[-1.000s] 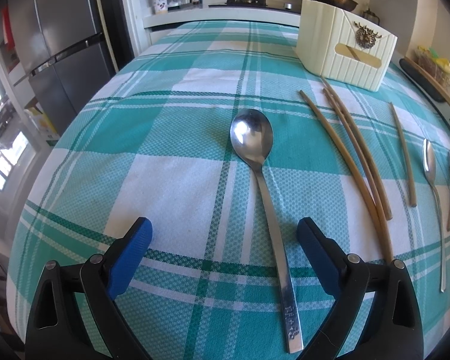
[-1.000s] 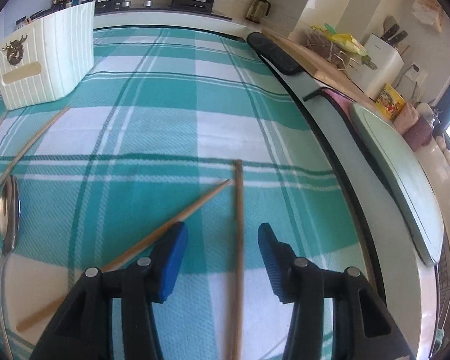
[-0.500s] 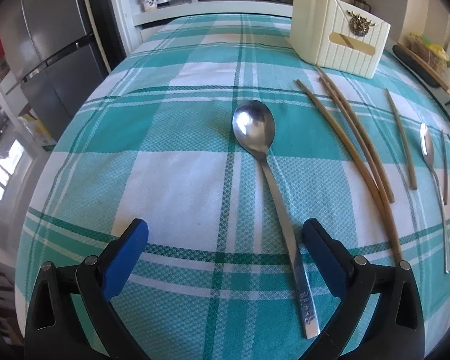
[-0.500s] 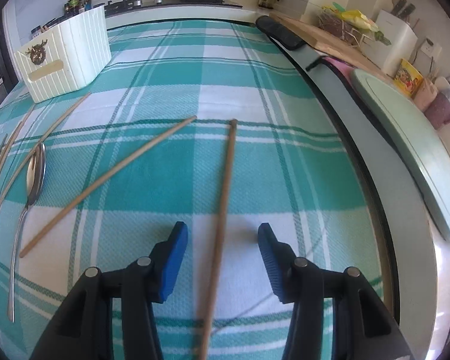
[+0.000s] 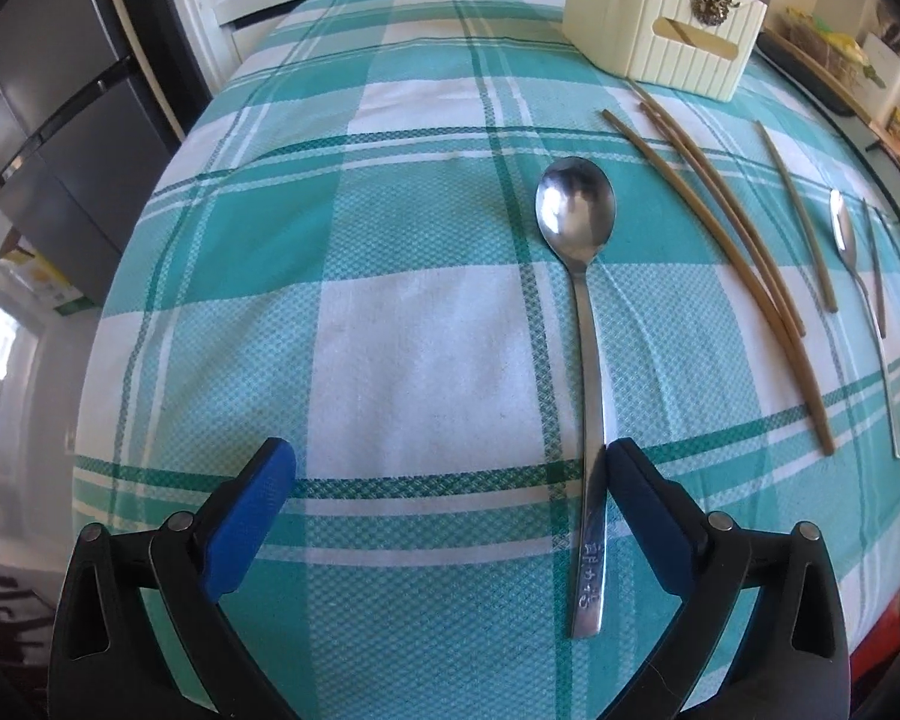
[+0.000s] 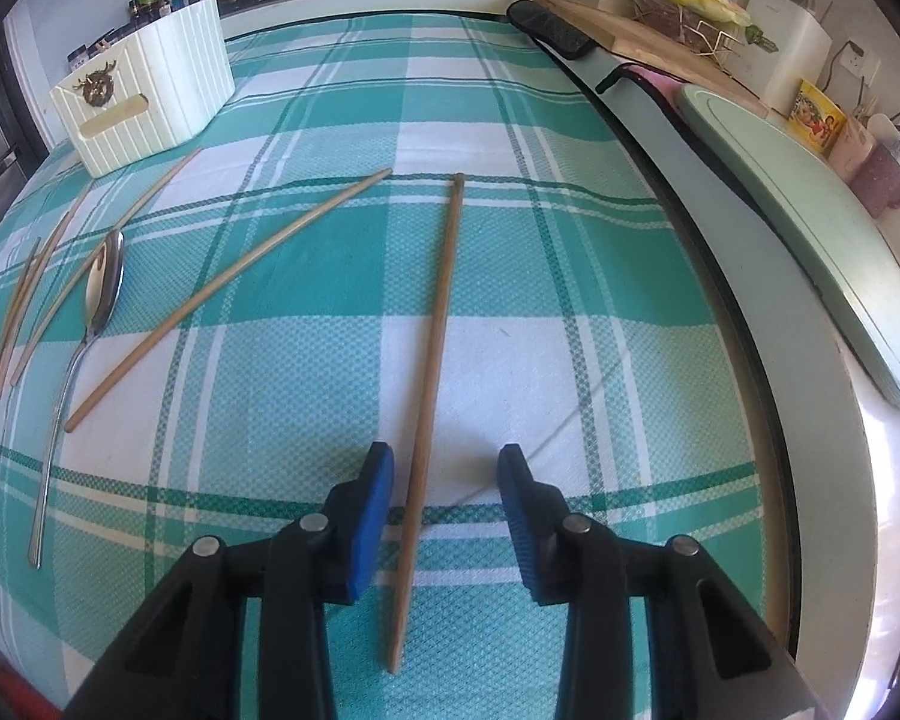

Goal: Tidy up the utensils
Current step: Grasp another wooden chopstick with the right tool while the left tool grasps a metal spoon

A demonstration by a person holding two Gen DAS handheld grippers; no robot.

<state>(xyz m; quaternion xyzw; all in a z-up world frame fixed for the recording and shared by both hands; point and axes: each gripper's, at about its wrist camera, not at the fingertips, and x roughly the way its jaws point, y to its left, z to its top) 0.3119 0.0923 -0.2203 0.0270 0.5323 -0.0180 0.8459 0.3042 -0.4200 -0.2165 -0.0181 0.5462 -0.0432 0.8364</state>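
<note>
— Start with the right tool point(image 6: 445, 504). What is it doing?

— Its jaws have just been closing in, but the blue pads point(image 6: 371, 519) are not yet on anything. A wooden chopstick point(image 6: 435, 372) lies lengthwise between them, a gap on each side (narrower on the left pad's side).

— And the left tool point(image 5: 450, 516)?

— Spread wide apart, holding nothing. The handle of a big steel spoon point(image 5: 588, 396) runs just inside its right pad point(image 5: 648, 522); whether they touch I cannot tell.

— What lies further out?

— In the right view, a second chopstick point(image 6: 228, 294) lies slanted to the left of the first, then a slim spoon point(image 6: 84, 348) and a bundle of chopsticks point(image 6: 24, 312) toward the left edge of the surface. The cream ribbed holder point(image 6: 150, 90) stands upright near the far left corner.

— The surface itself?

— Covered by a teal-and-white checked cloth point(image 6: 570, 300). In the left view three long chopsticks point(image 5: 744, 258) fan out from the holder point(image 5: 666, 24), with a shorter one point(image 5: 801, 216) and the slim spoon point(image 5: 864, 312) beyond them toward the right edge.
</note>
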